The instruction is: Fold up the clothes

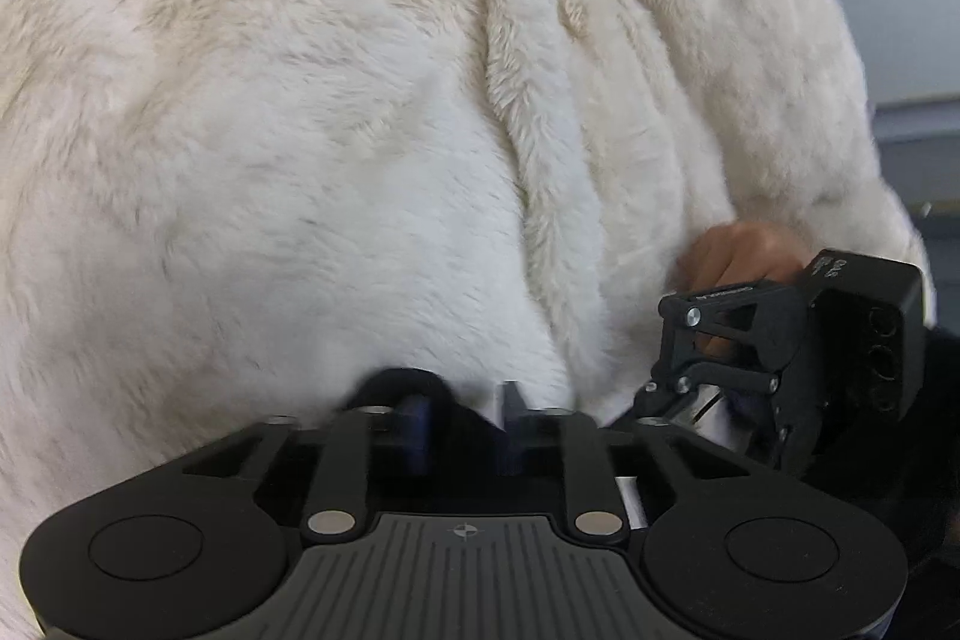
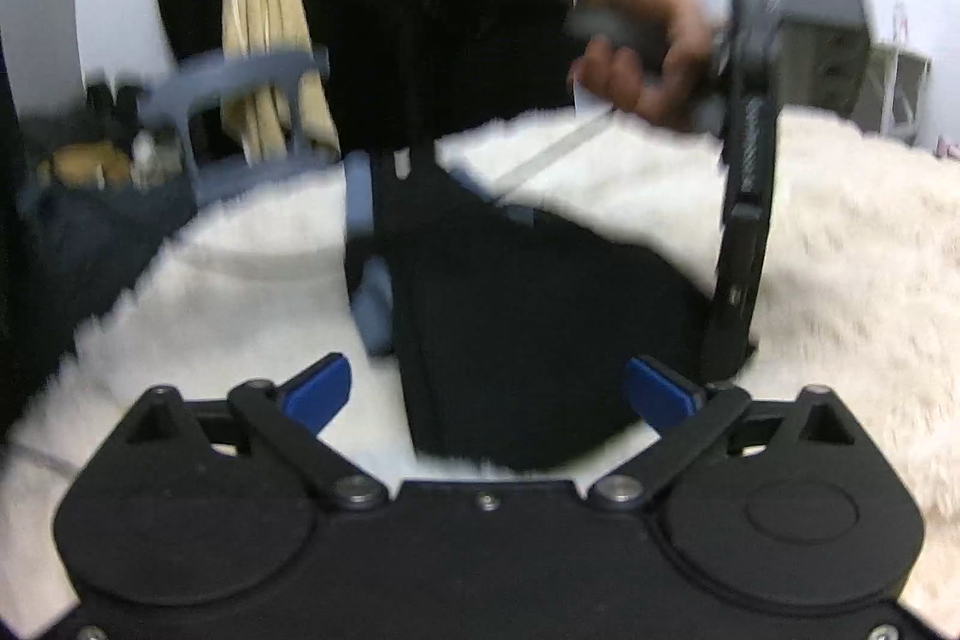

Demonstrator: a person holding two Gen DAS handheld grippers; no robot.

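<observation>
Below, the right gripper (image 2: 487,394) hangs with its blue pads spread wide and empty over a dark garment (image 2: 540,328) lying on white fleece (image 2: 840,232). Whether the left gripper (image 1: 465,421), blurred against the fleece, grips anything cannot be told.

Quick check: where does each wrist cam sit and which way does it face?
Left wrist: on the left tongs, angled down at the white fleece garment; right hand and right tongs visible.
Right wrist: on the right tongs, wide open, facing the left hand and dark garment.
Shared: the fleece.
</observation>
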